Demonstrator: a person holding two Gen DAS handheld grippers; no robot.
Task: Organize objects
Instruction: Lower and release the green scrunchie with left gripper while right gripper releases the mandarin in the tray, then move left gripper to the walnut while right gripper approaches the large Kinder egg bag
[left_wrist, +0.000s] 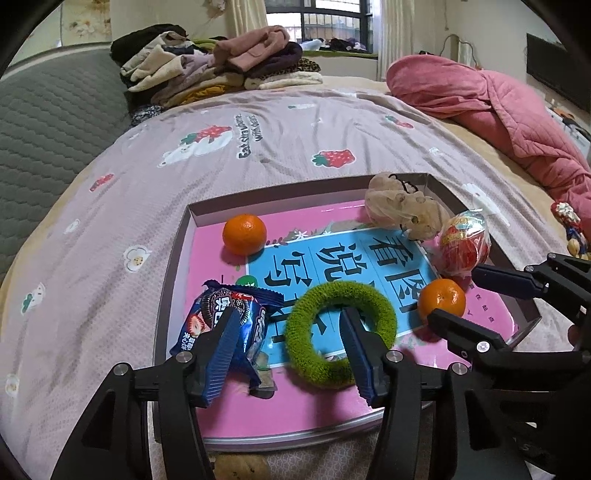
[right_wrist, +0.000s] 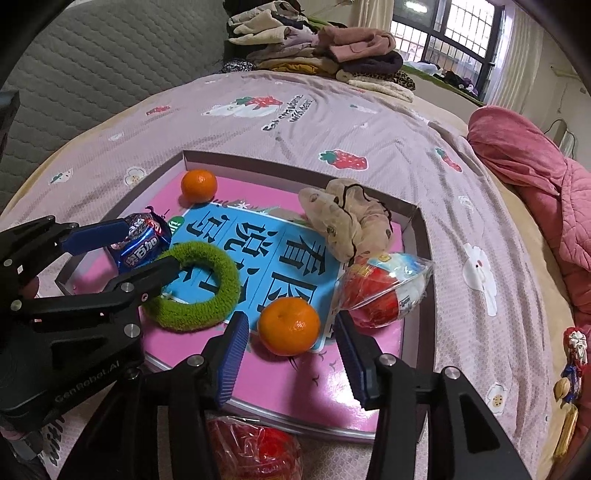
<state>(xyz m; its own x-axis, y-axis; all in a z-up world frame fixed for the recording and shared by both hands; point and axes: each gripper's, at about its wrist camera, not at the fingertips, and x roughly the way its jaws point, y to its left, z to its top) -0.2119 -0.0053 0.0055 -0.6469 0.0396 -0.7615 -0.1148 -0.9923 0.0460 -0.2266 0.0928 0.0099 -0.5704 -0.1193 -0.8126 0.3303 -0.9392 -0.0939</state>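
A shallow box (left_wrist: 199, 218) (right_wrist: 415, 229) lies on the bed with a pink book (left_wrist: 295, 406) (right_wrist: 295, 384) as its floor. In it are a green fuzzy ring (left_wrist: 306, 354) (right_wrist: 218, 291), a blue cookie packet (left_wrist: 243, 317) (right_wrist: 144, 240), two oranges (left_wrist: 244, 234) (left_wrist: 441, 299) (right_wrist: 289, 325) (right_wrist: 198, 185), a wrapped red egg toy (left_wrist: 463, 243) (right_wrist: 384, 288) and a beige scrunchie (left_wrist: 402, 206) (right_wrist: 347, 218). My left gripper (left_wrist: 286, 350) (right_wrist: 144, 243) is open, one finger over the packet, the other inside the ring. My right gripper (right_wrist: 291, 354) (left_wrist: 454, 295) is open around the near orange.
The bed has a pink strawberry-print sheet (left_wrist: 258, 147). Folded clothes (left_wrist: 207, 62) are piled at the far side. A pink quilt (left_wrist: 498, 110) lies at right. Small toys (right_wrist: 572, 369) lie at the right edge, and a red netted item (right_wrist: 255, 450) sits in front of the box.
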